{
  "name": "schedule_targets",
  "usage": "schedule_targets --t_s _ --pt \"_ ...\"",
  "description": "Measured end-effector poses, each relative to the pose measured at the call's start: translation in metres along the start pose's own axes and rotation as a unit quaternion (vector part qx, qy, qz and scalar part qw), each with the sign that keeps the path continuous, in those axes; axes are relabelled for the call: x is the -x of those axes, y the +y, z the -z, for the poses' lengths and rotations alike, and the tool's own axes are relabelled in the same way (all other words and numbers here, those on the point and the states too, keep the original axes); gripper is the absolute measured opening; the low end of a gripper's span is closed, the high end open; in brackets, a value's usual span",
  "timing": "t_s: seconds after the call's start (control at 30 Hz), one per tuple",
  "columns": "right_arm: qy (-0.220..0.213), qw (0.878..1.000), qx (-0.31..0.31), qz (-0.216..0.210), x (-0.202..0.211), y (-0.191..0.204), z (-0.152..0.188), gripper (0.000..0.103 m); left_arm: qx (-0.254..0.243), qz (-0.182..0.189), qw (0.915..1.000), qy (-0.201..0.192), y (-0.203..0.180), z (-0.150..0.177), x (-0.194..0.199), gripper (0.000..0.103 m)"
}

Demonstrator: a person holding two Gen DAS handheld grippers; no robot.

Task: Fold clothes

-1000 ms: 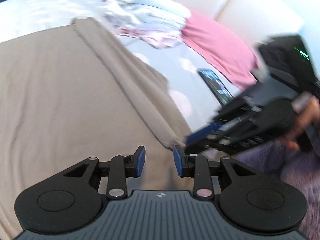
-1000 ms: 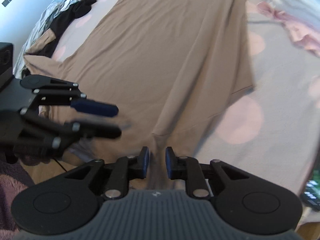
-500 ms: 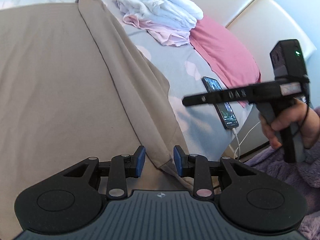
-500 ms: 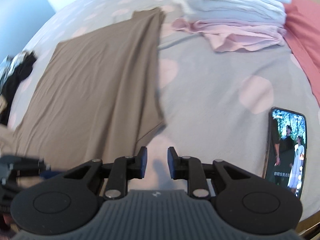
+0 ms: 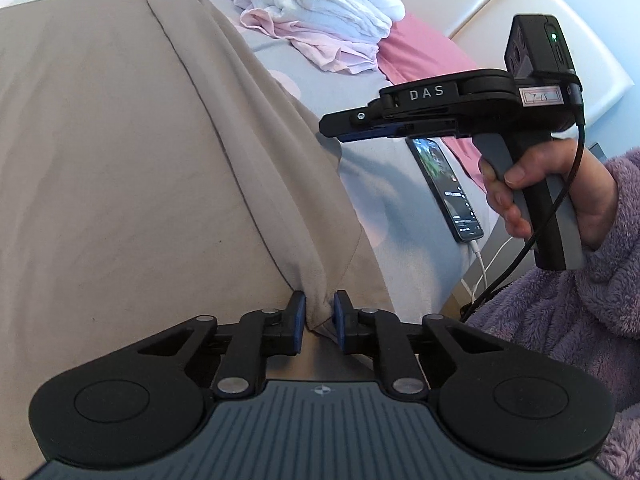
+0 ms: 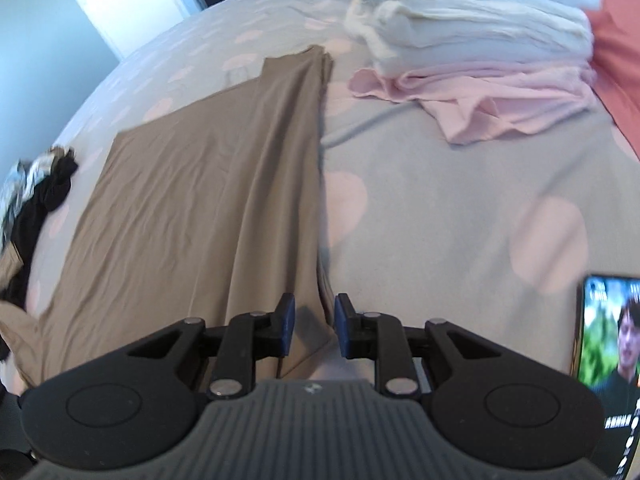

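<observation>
A tan garment (image 5: 120, 140) lies spread flat on the bed, its right side folded over in a long strip. In the left wrist view my left gripper (image 5: 319, 314) has its jaws closing on the near corner of that strip, and the cloth bunches up between the blue pads. My right gripper (image 5: 344, 130) hovers above the garment's right edge, held by a hand in a purple fleece sleeve. In the right wrist view the tan garment (image 6: 192, 200) runs away from the right gripper (image 6: 315, 320). Its jaws are closing a little, the garment's edge lies below the gap, and the pads touch nothing.
A stack of folded white and pink clothes (image 6: 480, 48) sits on the grey spotted sheet (image 6: 460, 208) to the far right. A lit phone (image 5: 448, 188) on a white cable lies at the bed's right edge by a pink pillow (image 5: 424, 56). Dark crumpled clothes (image 6: 44, 196) lie at the left.
My left gripper came down onto the strip's near corner and closed on the cloth. My right gripper swung away from the left one to the garment's right edge and rolled.
</observation>
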State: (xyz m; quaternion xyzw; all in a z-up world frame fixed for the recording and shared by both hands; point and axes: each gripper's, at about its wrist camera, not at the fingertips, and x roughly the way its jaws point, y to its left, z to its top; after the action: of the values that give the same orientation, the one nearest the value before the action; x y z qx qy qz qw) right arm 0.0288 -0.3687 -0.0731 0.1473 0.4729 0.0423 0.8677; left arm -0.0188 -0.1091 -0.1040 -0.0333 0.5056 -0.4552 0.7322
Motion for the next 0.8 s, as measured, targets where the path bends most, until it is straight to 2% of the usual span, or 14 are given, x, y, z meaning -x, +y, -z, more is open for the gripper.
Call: schedule_targets --t_s 0.07,0.1,0.13,0.3,0.4,0.47,0.6,0.67,0.73,0.8 --pt "0.012 1.000 0.009 0.003 -0.005 0.003 0.001 0.015 0.001 0.001 1.0000 -0.001 0.000 -0.001 0.000 0.009" --pt "0.018 1.000 0.014 0.005 -0.008 0.004 0.001 0.004 0.003 0.001 1.0000 -0.003 0.001 -0.001 0.001 0.005" --pt "0.018 1.000 0.017 0.013 -0.008 0.004 0.002 0.002 0.006 -0.002 1.0000 -0.007 0.001 -0.001 0.003 0.004" --pt "0.015 0.999 0.003 0.039 -0.003 -0.006 0.003 0.002 0.036 -0.020 0.9985 -0.035 0.003 0.001 0.024 0.002" --pt "0.017 0.998 0.008 0.054 -0.005 -0.005 0.004 0.002 0.055 -0.032 0.9979 -0.016 0.007 0.007 0.024 0.002" --pt "0.020 0.998 0.005 0.059 -0.005 -0.006 0.004 0.002 0.086 -0.027 0.9960 -0.001 0.015 0.013 0.019 0.002" --pt "0.023 0.998 0.013 0.065 -0.006 -0.002 0.005 0.002 0.099 -0.009 0.9950 -0.005 0.020 0.013 0.017 0.002" --pt "0.023 0.998 0.014 0.063 -0.006 -0.002 0.005 0.002 0.086 -0.016 0.9962 -0.009 0.017 0.014 0.021 0.007" --pt "0.020 0.998 0.012 0.059 -0.003 -0.001 0.005 0.007 0.069 -0.025 0.9972 -0.009 0.011 0.014 0.026 0.017" --pt "0.012 0.998 0.022 0.063 0.004 0.005 0.006 0.008 0.056 -0.032 0.9978 -0.013 0.005 0.014 0.032 0.032"
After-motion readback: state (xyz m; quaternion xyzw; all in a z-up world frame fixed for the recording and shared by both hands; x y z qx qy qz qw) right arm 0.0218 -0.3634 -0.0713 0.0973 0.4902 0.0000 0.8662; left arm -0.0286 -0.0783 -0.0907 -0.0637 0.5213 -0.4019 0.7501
